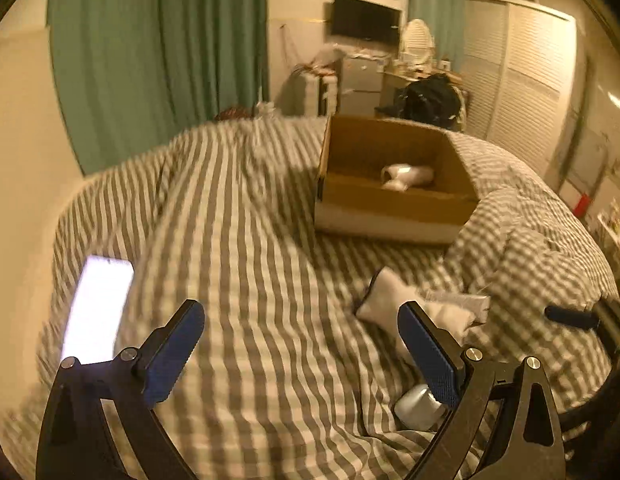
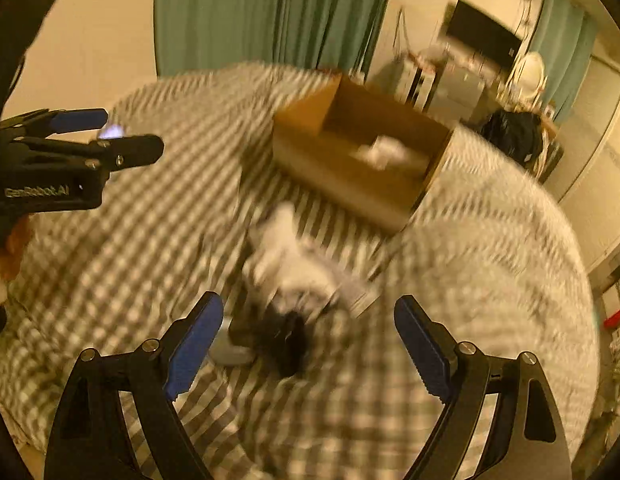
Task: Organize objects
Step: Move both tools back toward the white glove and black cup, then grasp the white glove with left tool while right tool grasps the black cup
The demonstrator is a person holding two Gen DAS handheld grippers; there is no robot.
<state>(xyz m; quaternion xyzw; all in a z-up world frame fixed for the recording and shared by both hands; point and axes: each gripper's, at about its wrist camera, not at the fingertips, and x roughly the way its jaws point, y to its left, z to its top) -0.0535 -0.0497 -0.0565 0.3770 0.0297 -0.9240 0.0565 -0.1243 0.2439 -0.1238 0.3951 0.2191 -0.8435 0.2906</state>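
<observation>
An open cardboard box (image 1: pixel 393 196) stands on the striped bed, with a white rolled item (image 1: pixel 407 176) inside; the box also shows in the right wrist view (image 2: pixel 349 176). White socks (image 1: pixel 393 292) lie in front of the box, blurred in the right wrist view (image 2: pixel 286 260), next to a black item (image 2: pixel 282 340). A grey cylinder (image 1: pixel 417 406) lies by my left gripper's right finger. My left gripper (image 1: pixel 302 344) is open and empty above the bedding; it also shows in the right wrist view (image 2: pixel 126 132). My right gripper (image 2: pixel 310 340) is open and empty just above the black item.
A lit phone (image 1: pixel 98 308) lies on the bed at left. Green curtains (image 1: pixel 158 48), a wall TV (image 1: pixel 365 20), a cluttered desk and louvred closet doors (image 1: pixel 521 80) are beyond the bed. A checkered duvet (image 1: pixel 541 248) is bunched at right.
</observation>
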